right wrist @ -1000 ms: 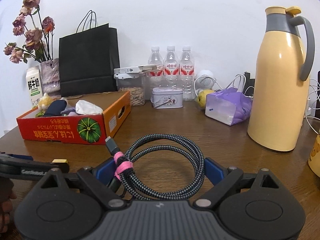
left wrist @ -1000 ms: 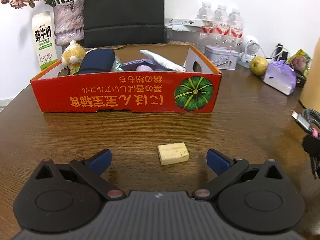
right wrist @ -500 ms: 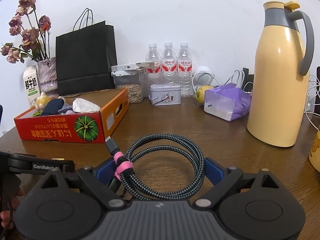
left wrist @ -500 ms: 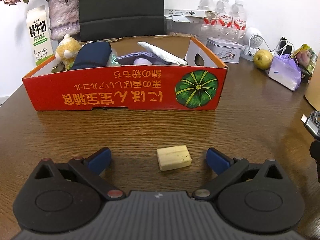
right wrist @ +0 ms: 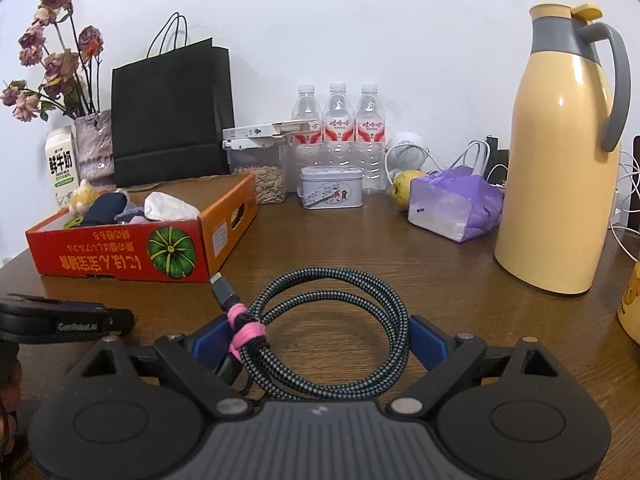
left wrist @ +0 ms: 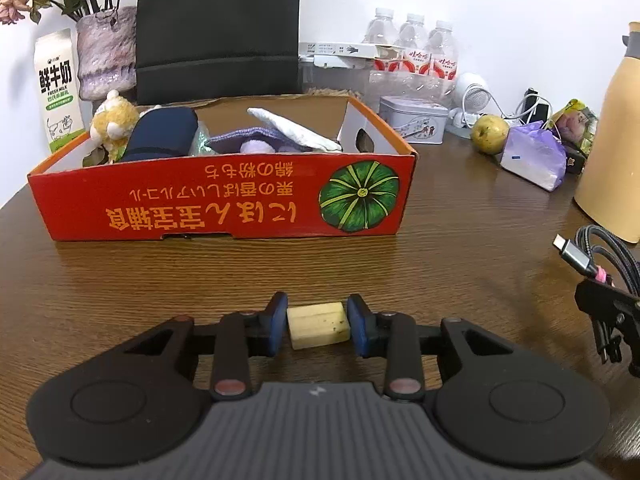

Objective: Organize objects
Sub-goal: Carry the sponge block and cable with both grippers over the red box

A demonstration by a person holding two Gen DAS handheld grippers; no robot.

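My left gripper (left wrist: 318, 326) is shut on a small pale yellow eraser block (left wrist: 318, 325) just above the wooden table, in front of the red cardboard box (left wrist: 224, 208). The box holds a plush toy, a dark blue roll, purple cloth and a white cloth. My right gripper (right wrist: 320, 340) is open around a coiled braided cable (right wrist: 328, 328) with a pink tie; its blue pads flank the coil and the cable looks held between them. The cable also shows at the right edge of the left wrist view (left wrist: 600, 256). The box lies to the left in the right wrist view (right wrist: 120, 258).
A yellow thermos (right wrist: 560, 168) stands at right. A purple tissue pack (right wrist: 456, 208), a pear (right wrist: 402, 192), a tin (right wrist: 330, 192), water bottles (right wrist: 338, 120), a seed jar, a black bag (right wrist: 172, 112), a milk carton (right wrist: 62, 168) and a flower vase line the back.
My left gripper has closed its fingers onto the eraser block, which lay loose between them before. The right gripper with the cable has barely moved.
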